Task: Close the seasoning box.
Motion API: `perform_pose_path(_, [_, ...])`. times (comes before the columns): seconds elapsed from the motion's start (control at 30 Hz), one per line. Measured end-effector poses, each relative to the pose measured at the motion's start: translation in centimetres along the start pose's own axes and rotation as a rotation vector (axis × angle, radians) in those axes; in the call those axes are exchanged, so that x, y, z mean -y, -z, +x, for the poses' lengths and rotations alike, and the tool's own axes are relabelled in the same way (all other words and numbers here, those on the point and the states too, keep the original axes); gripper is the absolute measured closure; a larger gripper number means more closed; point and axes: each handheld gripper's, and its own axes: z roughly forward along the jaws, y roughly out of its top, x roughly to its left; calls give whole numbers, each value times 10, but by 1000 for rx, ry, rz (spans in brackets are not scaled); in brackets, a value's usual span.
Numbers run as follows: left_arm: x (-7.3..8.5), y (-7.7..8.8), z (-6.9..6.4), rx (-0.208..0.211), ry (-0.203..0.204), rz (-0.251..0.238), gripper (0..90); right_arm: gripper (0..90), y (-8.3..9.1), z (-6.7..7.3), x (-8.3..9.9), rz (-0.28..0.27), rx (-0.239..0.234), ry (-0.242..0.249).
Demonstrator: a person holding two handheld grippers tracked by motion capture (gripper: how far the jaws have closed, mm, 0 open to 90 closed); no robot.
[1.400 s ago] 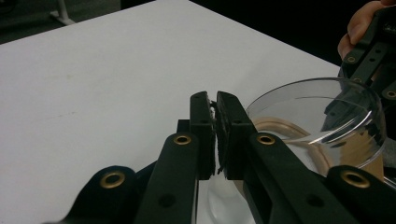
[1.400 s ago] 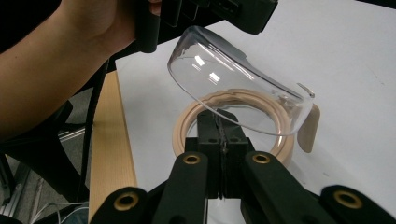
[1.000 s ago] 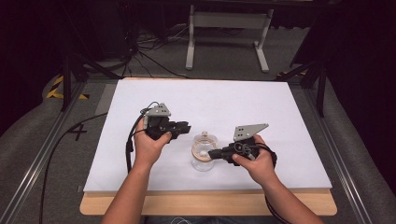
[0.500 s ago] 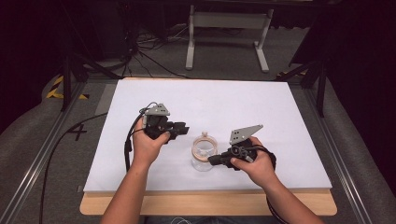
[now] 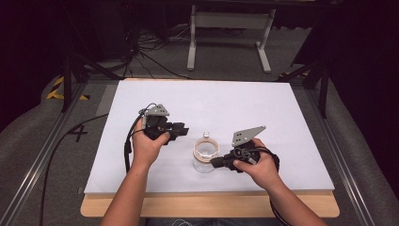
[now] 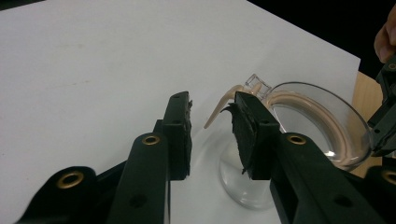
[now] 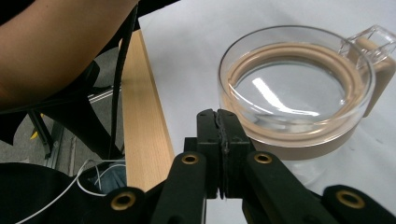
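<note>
The glass jar [image 5: 205, 157] with its beige-sealed lid stands near the front edge of the tabletop [image 5: 282, 108], between our two hands. Our right gripper [image 7: 218, 122], jaws pressed together on nothing, rests just beside the lid rim, perhaps to steady it. Our left gripper [image 6: 212, 123] is spread open facing the lid's clasp [image 6: 258, 85], which the high view barely resolves.

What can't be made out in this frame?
- Base of the clear glass jar with the beige-rimmed lid: hidden by the left gripper in the left gripper view, by its own lid in the right gripper view.
- Jar contents: too small in the high view.
- Whether the right gripper touches the jar: shut fingers block the contact.
</note>
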Motion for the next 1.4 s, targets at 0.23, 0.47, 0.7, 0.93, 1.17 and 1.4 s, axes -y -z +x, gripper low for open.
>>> perform_pose_path(0.23, [3,6,2,-28,4,5,651,781,16,-3,-4,-54,31,4])
perform_pose_path(0.47, [10,18,6,-51,24,-3,634,672,39,-14,-9,-115,79,6])
perform_pose_path(0.7, [16,28,10,-76,52,-19,615,560,59,-30,-8,-166,145,-1])
perform_pose_path(0.93, [18,30,13,-83,66,-18,605,495,84,-54,6,-194,253,-52])
perform_pose_path(1.17, [22,31,18,-102,84,-20,588,452,102,-78,25,-206,345,-114])
perform_pose_path(1.4, [28,26,27,-149,83,-2,570,440,106,-101,46,-158,418,-171])
